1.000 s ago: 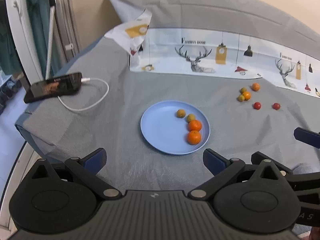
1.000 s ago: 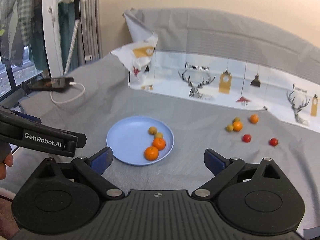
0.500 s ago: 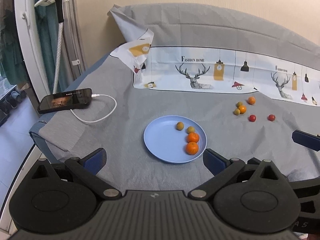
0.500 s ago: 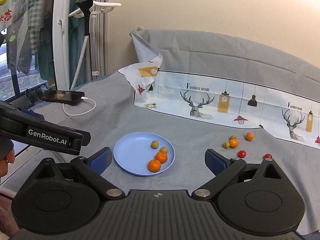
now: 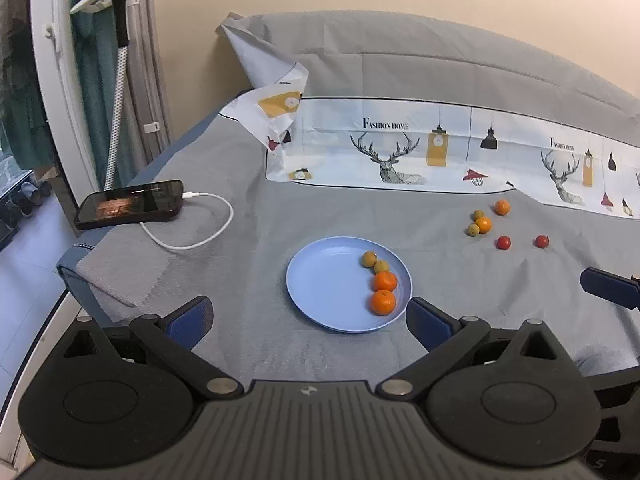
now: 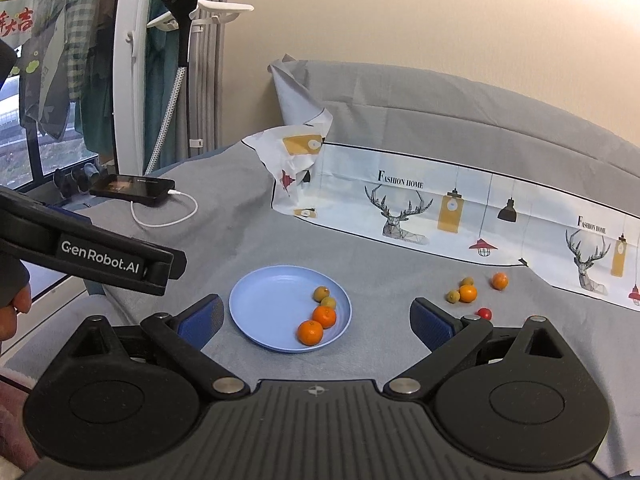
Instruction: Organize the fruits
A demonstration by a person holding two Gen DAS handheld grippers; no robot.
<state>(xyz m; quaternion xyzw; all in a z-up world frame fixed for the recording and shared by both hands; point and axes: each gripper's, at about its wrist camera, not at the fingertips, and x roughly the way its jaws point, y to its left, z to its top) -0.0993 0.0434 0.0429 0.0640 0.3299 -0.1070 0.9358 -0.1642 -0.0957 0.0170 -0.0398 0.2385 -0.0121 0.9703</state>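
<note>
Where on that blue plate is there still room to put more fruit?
The blue plate is bare across its left and middle. Its right rim is crowded: two oranges and two small greenish fruits in a line. Grey cloth between plate and phone is also bare.

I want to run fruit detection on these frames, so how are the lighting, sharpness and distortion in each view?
Left wrist view: soft, even light, faint shadows; the plate and loose fruit are sharp; strong fisheye bend curves the patterned cloth. Right wrist view: equally sharp and evenly lit, no glare on the plate; the window is brighter; dark vignette in the top corners.
</note>
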